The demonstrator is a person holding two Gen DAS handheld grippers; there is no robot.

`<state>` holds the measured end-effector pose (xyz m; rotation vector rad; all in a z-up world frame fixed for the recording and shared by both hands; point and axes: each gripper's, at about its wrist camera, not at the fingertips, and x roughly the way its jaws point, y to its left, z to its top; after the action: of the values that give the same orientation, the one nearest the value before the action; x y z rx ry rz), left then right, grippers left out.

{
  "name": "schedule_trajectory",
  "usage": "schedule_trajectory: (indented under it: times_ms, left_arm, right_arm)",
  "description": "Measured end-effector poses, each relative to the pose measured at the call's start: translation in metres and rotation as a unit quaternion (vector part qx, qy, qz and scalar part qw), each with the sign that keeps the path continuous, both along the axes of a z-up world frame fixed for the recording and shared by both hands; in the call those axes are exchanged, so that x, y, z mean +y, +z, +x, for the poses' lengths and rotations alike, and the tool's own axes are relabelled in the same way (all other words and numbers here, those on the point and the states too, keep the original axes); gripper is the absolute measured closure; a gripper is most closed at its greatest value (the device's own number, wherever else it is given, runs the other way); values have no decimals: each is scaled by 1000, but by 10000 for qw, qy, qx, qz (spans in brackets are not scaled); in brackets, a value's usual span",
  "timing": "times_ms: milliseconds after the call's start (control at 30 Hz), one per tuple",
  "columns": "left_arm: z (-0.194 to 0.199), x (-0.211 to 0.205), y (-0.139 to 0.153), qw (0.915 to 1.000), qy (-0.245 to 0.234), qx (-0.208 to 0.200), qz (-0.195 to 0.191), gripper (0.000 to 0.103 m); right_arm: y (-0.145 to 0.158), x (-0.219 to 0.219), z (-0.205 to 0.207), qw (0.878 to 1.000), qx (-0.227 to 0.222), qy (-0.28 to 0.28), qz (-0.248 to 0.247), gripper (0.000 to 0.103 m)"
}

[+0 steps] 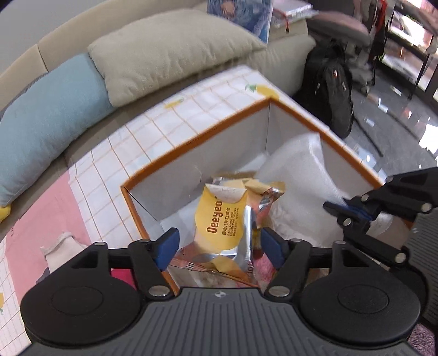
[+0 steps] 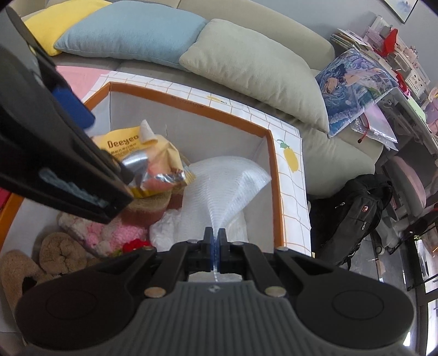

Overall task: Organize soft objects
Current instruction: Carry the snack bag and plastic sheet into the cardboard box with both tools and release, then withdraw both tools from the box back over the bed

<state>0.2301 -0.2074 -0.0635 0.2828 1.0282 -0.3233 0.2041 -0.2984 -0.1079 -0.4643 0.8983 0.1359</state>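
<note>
An orange-rimmed storage box (image 1: 191, 148) stands on a checked cloth. My left gripper (image 1: 219, 239) is open above the box's near corner. A crumpled yellow Deeyeo wipes pack (image 1: 219, 221) lies between its blue pads, which stand apart from it. From the right wrist view the same pack (image 2: 153, 153) rests on the soft things piled in the box (image 2: 191, 106). My right gripper (image 2: 215, 242) is shut on a sheet of white bubble wrap (image 2: 227, 183) that fans out into the box's far right corner. It enters the left wrist view from the right (image 1: 332, 208).
In the box lie a pink fluffy item (image 2: 117, 232), a rolled brown towel (image 2: 60, 252) and a red piece (image 2: 135, 243). The sofa behind carries blue (image 1: 46, 131), beige (image 1: 164, 52) and yellow (image 2: 63, 24) cushions and a printed pillow (image 2: 353, 87). On the floor at right sits a black backpack (image 2: 356, 213).
</note>
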Motion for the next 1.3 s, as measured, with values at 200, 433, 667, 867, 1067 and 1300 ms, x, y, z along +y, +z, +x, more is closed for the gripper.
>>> schedule_trajectory:
  times_ms: [200,433,667,867,1067,1300]
  left_arm:
    - [-9,14,19,9980,156,-245,-564,14]
    - [-21,29,31,9947,364,-528,-802,13]
    - [-30,43,37,9935,449,-628,-834,13]
    - [-46,61,50,9899,430,-902,-1002,13]
    - [-72,89,62,9827,478,-1238,-1289,13]
    - [-106,128,63,9772,615,-1619,-1227,14]
  right_arm:
    - [-4,5,2,9998,125,39,-168,103]
    - [-9,11,0,9987,293,133,-384,93]
    - [4,16,-9,9981,172,183,-566,61]
    - [30,22,-25,9982,-191,64,-556,44]
    - [57,36,-54,9971,-707,-263,74,35]
    - [64,75,-83,9885,-1112,-344,965,28]
